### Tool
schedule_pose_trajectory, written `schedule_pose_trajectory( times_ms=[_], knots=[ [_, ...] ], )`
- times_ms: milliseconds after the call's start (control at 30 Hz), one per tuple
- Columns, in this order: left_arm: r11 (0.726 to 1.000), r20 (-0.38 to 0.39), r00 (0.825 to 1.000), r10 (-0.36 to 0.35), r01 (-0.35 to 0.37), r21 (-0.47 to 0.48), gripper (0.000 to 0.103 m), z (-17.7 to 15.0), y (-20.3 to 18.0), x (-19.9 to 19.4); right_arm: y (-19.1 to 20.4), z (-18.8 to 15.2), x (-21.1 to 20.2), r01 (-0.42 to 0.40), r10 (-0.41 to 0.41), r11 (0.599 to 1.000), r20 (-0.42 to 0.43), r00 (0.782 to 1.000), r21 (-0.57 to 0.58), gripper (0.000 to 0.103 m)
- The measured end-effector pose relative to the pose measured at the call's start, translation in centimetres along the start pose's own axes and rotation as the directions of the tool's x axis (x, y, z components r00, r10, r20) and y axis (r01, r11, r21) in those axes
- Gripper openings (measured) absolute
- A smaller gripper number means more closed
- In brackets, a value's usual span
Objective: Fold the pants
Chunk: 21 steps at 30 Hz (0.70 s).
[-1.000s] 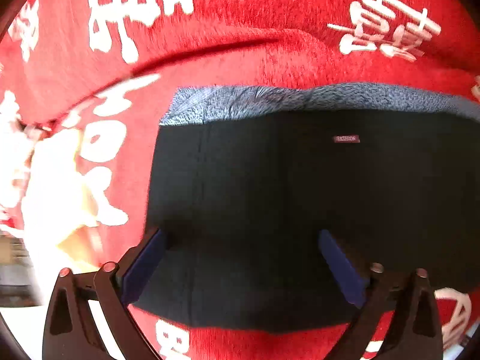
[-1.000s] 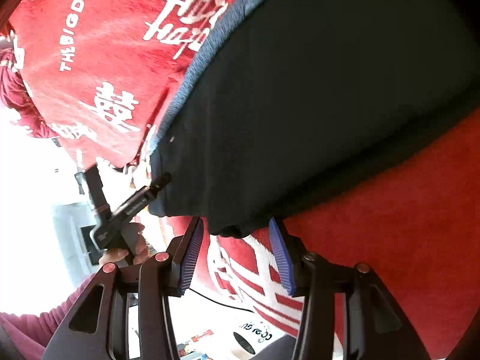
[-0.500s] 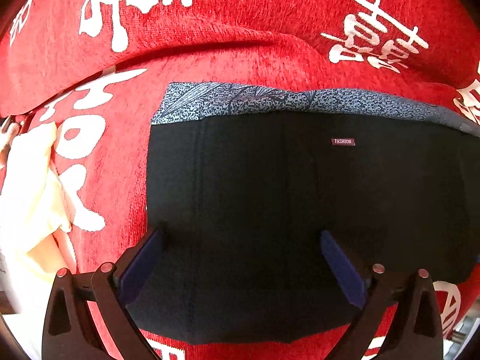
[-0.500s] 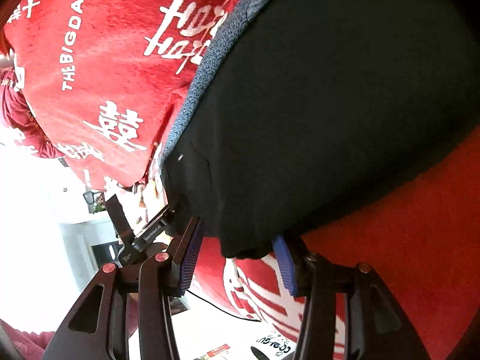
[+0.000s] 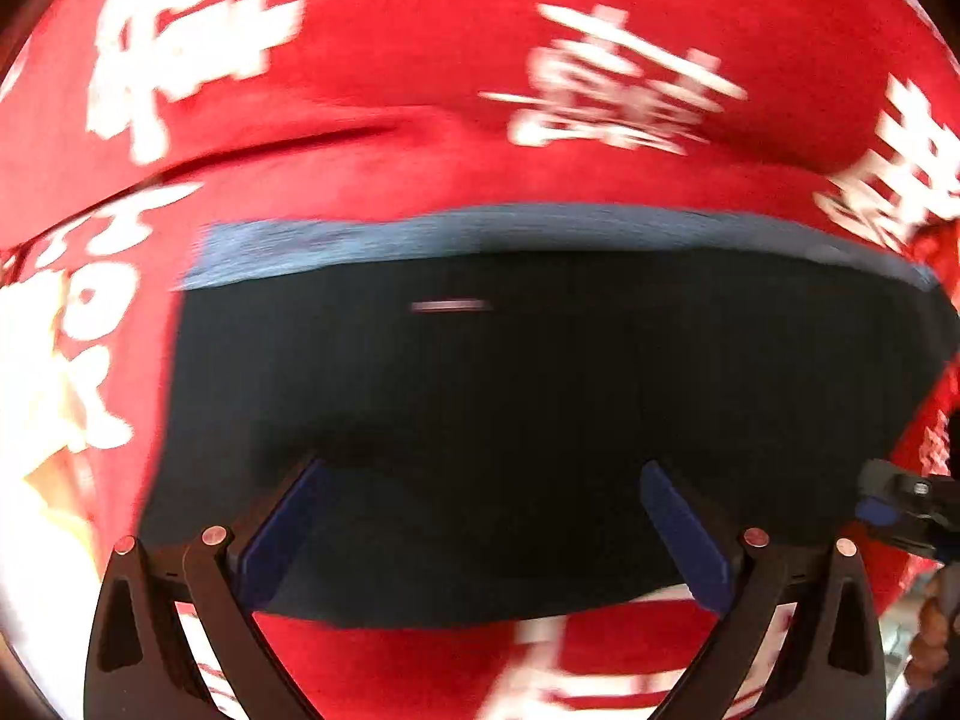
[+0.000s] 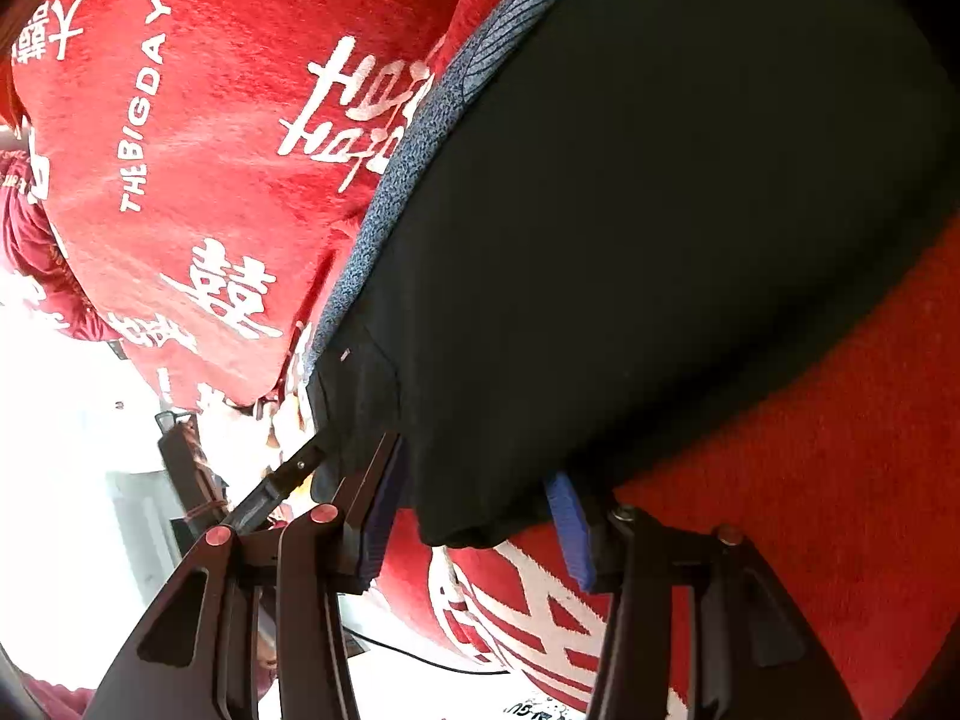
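pants (image 5: 540,408) folded on red blanket (image 5: 420,180) | right gripper (image 6: 480,516) now straddles pants' corner, jaws apart | left gripper (image 5: 480,516) wide, empty | next fold likely

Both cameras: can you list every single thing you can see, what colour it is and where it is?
pants: one, black, folded flat on the blanket.
patterned band: one, blue-grey, along the pants' far edge.
small label: one, reddish, blurred, near that band.
blanket: one, red with white lettering, under everything.
left gripper: one, black with blue pads, open over the pants' near edge.
right gripper: one, black with blue pads, open around a pants corner.
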<state>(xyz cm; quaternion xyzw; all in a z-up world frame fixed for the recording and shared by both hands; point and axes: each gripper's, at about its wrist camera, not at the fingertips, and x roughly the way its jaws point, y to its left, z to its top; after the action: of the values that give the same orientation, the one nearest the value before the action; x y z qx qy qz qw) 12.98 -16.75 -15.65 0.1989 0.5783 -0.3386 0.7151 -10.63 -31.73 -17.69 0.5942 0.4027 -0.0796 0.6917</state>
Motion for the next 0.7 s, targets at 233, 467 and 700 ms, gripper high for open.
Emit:
schedule_pose_trajectory(
  times_ms=[233, 467, 700],
  knots=[
    [0.997, -0.054, 0.997, -0.049, 0.052, 0.057, 0.103, -0.8, -6.8, 2.0, 1.3, 1.7, 0.1, 0.033, -0.034, 0.999, -0.025, 0.999, -0.04, 0.01],
    [0.995, -0.074, 0.997, 0.008, -0.001, 0.095, 0.103, -4.1, -7.1, 2.2, 1.1, -1.1, -0.6, 0.158, -0.161, 0.979, -0.013, 0.987, -0.13, 0.009],
    [0.995, -0.094, 0.994, 0.062, -0.054, 0.087, 0.103, -2.9, -7.3, 0.5, -0.3, -1.2, -3.9, 0.248, -0.252, 0.96, -0.019, 0.967, -0.131, 0.018]
  ],
)
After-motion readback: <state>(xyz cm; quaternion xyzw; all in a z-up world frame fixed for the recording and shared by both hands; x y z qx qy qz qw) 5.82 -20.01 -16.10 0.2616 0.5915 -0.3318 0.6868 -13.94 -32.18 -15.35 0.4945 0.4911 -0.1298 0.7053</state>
